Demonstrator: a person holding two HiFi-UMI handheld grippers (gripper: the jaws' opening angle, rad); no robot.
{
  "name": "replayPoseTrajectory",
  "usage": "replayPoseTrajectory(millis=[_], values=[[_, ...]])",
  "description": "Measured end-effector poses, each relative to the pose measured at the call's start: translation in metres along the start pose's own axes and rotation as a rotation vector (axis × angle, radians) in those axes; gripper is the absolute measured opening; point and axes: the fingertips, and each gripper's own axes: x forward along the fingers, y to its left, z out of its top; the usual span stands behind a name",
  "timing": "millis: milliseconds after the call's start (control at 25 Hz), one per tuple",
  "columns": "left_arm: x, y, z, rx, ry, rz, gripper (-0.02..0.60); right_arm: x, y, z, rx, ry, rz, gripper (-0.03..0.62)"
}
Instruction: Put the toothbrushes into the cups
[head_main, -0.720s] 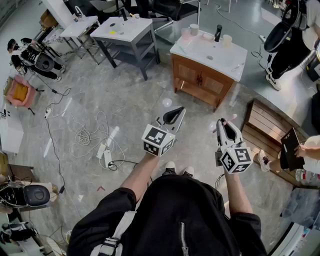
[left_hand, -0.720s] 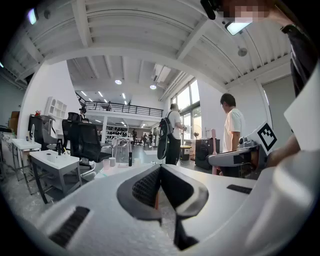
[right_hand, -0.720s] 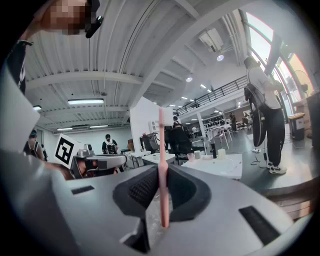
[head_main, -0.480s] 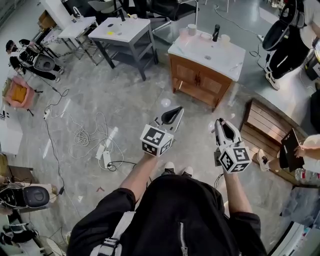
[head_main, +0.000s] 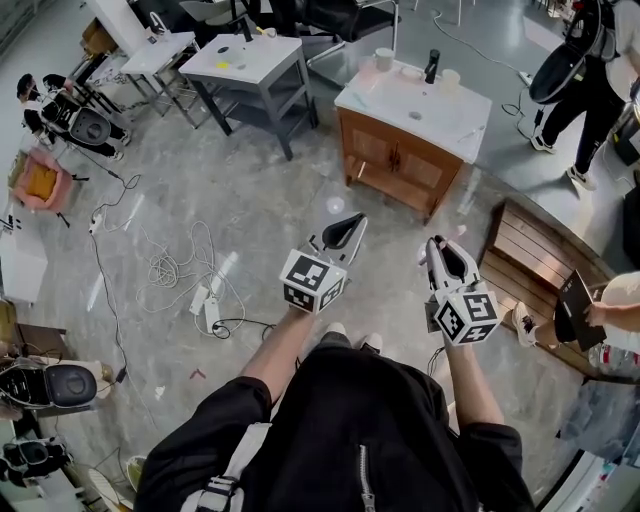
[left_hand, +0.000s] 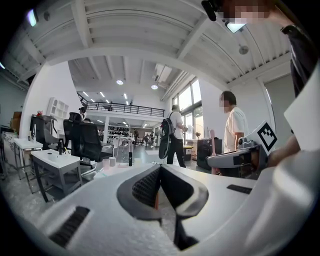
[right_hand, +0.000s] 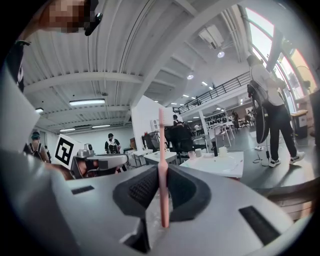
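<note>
My right gripper (head_main: 438, 245) (right_hand: 163, 171) is shut on a pink toothbrush (right_hand: 162, 145), which stands upright between the pads. The same toothbrush (left_hand: 212, 149) shows beside that gripper in the left gripper view. My left gripper (head_main: 358, 221) (left_hand: 160, 168) is shut, and I see nothing held in it. Both grippers hover level over the floor, pointing toward a wooden vanity with a white top (head_main: 430, 112) (right_hand: 220, 162). On it stand a white cup (head_main: 385, 58), a pink cup (head_main: 368, 68) and another cup (head_main: 452, 78), well beyond both grippers.
A black bottle (head_main: 432, 65) stands among the cups. A grey table (head_main: 250, 58) is left of the vanity. Cables and a power strip (head_main: 205, 300) lie on the floor at left. Wooden steps (head_main: 530, 245) lie to the right. Persons stand at the right edge (head_main: 605, 305) and top right (head_main: 575, 60).
Both grippers have barely moved and the toothbrush stays gripped. The person at the top right has taken a step.
</note>
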Motion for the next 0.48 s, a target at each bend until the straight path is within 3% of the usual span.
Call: replayPoseTrajectory(millis=[280, 480], values=[[0.007, -0.008, -0.008, -0.007, 0.01, 0.016, 0.0, 0.002, -0.012, -0.005, 0.005, 0.016, 0.018, 0.049], [0.03, 0.01, -0.008, -0.017, 0.009, 0.019, 0.002, 0.024, -0.026, -0.004, 0.012, 0.029, 0.022, 0.049]])
